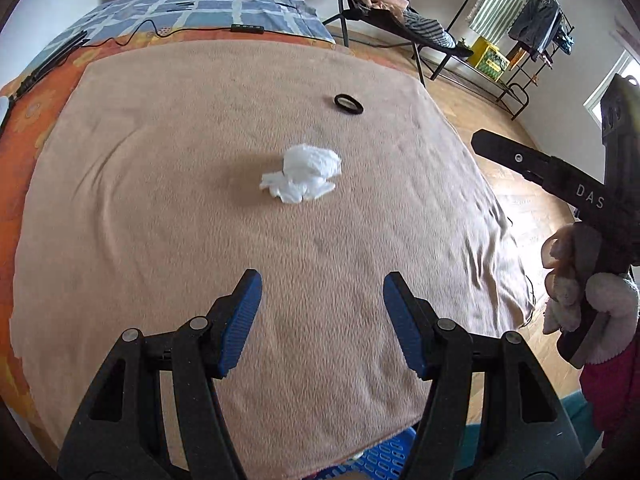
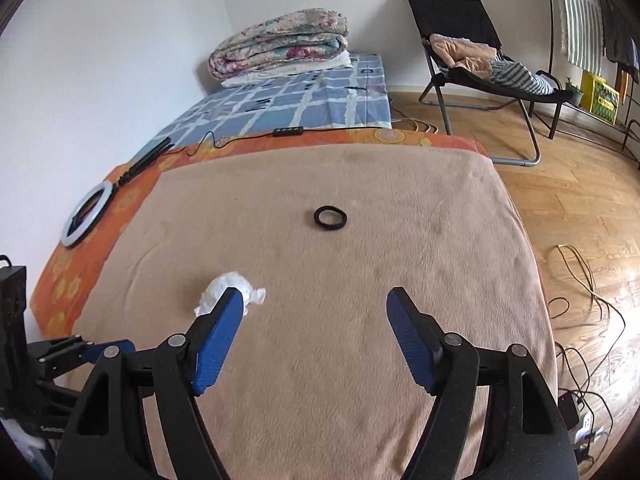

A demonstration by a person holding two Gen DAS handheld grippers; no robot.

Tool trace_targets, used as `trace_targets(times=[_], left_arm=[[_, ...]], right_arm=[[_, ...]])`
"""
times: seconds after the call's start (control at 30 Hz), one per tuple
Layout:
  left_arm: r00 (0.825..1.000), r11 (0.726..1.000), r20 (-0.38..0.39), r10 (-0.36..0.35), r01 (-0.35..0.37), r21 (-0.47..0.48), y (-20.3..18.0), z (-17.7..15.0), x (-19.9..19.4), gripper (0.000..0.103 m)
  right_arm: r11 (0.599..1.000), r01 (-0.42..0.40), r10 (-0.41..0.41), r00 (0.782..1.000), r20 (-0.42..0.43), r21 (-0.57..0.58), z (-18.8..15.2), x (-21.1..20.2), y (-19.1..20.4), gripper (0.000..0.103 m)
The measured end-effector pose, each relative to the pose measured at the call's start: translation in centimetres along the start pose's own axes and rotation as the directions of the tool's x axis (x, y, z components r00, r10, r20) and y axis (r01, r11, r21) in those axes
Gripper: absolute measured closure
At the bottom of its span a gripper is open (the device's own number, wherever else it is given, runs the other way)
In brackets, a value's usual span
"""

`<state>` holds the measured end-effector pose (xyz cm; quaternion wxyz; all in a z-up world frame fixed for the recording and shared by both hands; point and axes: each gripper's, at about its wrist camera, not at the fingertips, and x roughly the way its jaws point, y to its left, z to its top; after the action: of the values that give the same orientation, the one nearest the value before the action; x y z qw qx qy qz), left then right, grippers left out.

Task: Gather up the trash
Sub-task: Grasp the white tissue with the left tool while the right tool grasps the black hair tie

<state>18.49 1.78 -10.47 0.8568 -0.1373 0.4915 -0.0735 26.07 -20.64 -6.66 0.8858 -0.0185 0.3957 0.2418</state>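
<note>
A crumpled white tissue (image 1: pixel 304 174) lies mid-blanket on the beige blanket (image 1: pixel 200 220), ahead of my left gripper (image 1: pixel 322 284), which is open and empty above the near part. A black ring (image 1: pixel 349 104) rests farther back. In the right wrist view the tissue (image 2: pixel 224 288) sits partly behind the left fingertip (image 2: pixel 232 304) of my right gripper (image 2: pixel 316 300), also open and empty. The ring (image 2: pixel 330 218) lies beyond it on the blanket (image 2: pixel 360 280). The right gripper's body shows at the right edge of the left wrist view, held by a hand in a fuzzy sleeve (image 1: pixel 580 292).
A blue perforated basket (image 1: pixel 380 460) peeks below the blanket's near edge. A ring light (image 2: pixel 86 214) and black cable lie on the orange sheet at left. Folded quilts (image 2: pixel 280 40) sit at the bed's far end. A black lounge chair (image 2: pixel 480 60), clothes rack and floor cables (image 2: pixel 580 300) are at right.
</note>
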Motion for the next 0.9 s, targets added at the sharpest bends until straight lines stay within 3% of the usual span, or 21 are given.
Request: trace_targets(times=[0.17,0.33,0.43,0.73,0.8,0.87,0.9], left_arm=[[1.0,1.0,0.019,0.013,-0.013,-0.003,0.3,2.3,2.7,0.038],[0.999,0.998,0.02,0.047,-0.048,0.051,0.2,3.8,5.2,0.038],[0.998,0.994,0.018,0.067,-0.068,0.09,0.0,4.5,6.4,0.038],[0.998,0.993,0.006,0.065,-0.065,0.097,0.5,5.5,9.1,0.039],[0.997,0.992,0.004,0.078,-0.078,0.095,0.5,5.5,9.5,0.046],[0.996,0.99,0.009,0.092,-0.093,0.103,0.5,5.4,9.7,0.049],[0.995,0.989,0.015,0.097,-0.098,0.109,0.4,5.3,9.7,0.051]], right_arm=[[1.0,-0.017,0.018,0.999,-0.028,0.004,1.9,4.4,-0.5,0.029],[1.0,0.003,-0.003,0.998,-0.059,-0.008,3.0,8.6,-0.6,0.029],[1.0,0.0,0.001,0.997,-0.078,0.01,3.6,10.8,-1.0,0.036],[0.999,0.035,-0.037,0.994,-0.107,-0.015,4.5,14.5,-0.6,0.036],[0.998,0.05,-0.053,0.992,-0.118,-0.034,4.4,15.2,-0.2,0.043],[0.998,0.055,-0.06,0.989,-0.136,-0.043,4.2,15.8,-0.1,0.058],[0.997,0.062,-0.068,0.987,-0.142,-0.047,4.1,16.1,0.0,0.06]])
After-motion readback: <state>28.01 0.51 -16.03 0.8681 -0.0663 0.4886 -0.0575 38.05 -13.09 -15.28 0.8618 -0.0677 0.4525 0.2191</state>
